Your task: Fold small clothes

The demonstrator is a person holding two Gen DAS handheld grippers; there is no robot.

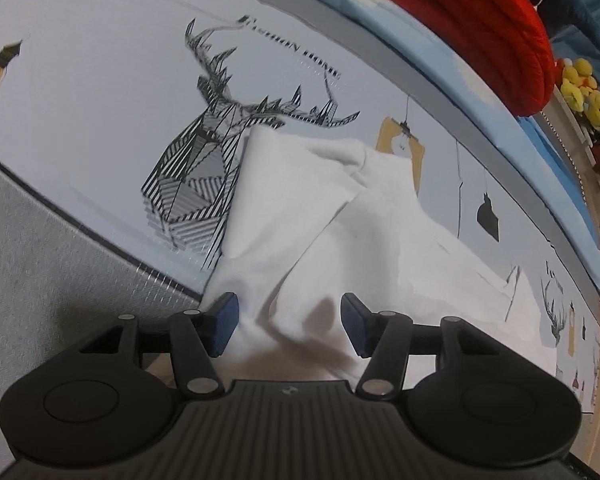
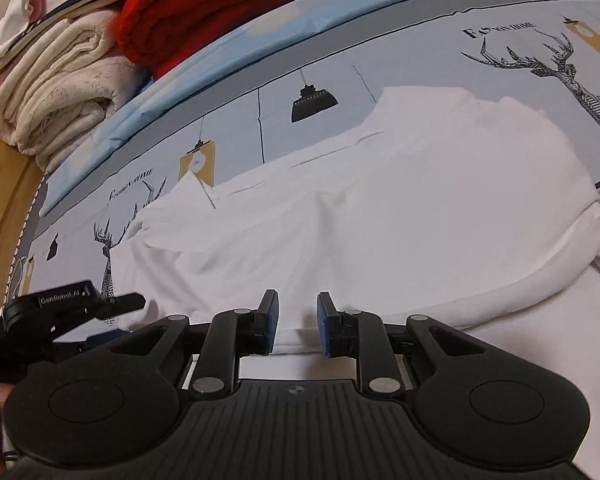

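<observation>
My white shirt (image 2: 400, 200) lies on the bed sheet (image 2: 400, 52), partly folded and still lumpy. Left hand-held gripper (image 1: 290, 322) is spread around cloth; right hand-held gripper (image 2: 298, 322) is narrowly spread over the hem.

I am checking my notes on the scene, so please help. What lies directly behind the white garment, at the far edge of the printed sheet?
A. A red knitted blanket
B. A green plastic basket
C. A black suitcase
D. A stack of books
A: a red knitted blanket lies folded beyond the white garment, next to a cream fleece blanket; no basket, books or suitcase show there.
</observation>
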